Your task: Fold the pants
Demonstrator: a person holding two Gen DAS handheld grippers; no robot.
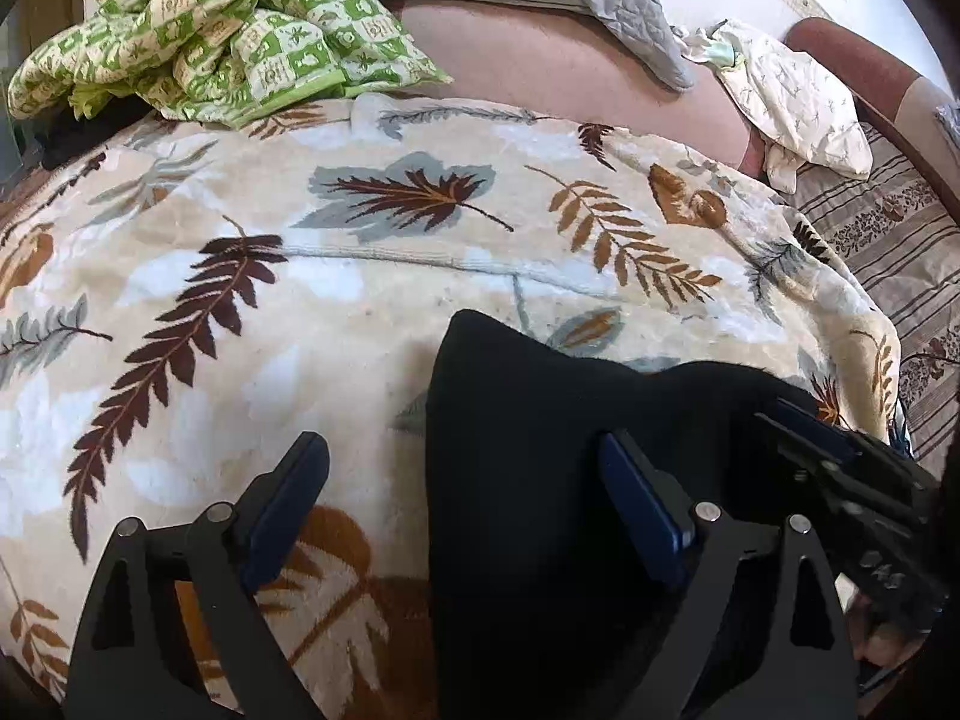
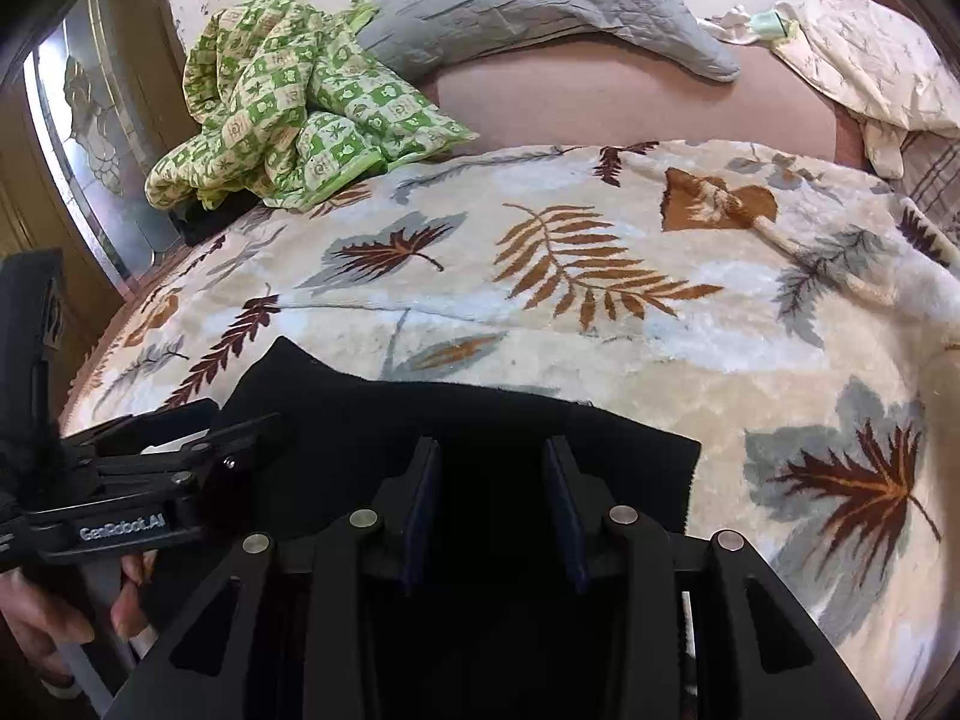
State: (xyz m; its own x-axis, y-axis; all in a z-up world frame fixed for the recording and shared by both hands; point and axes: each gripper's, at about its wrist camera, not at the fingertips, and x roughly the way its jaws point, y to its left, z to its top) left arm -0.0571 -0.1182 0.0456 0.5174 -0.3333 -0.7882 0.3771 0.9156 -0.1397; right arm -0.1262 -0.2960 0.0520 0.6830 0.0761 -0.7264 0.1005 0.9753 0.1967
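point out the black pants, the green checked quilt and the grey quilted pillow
black pants (image 2: pixel 480 414), right wrist view, flat upper part near the far edge
green checked quilt (image 1: pixel 240 30), left wrist view, middle of the crumpled heap
grey quilted pillow (image 2: pixel 540 6), right wrist view, centre of its top

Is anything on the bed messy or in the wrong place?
Yes. A green-and-cream checked quilt lies bunched in a heap at the far left edge instead of spread flat, and a cream printed cloth sits crumpled at the far right. The black pants lie flat on the leaf-patterned fleece blanket.
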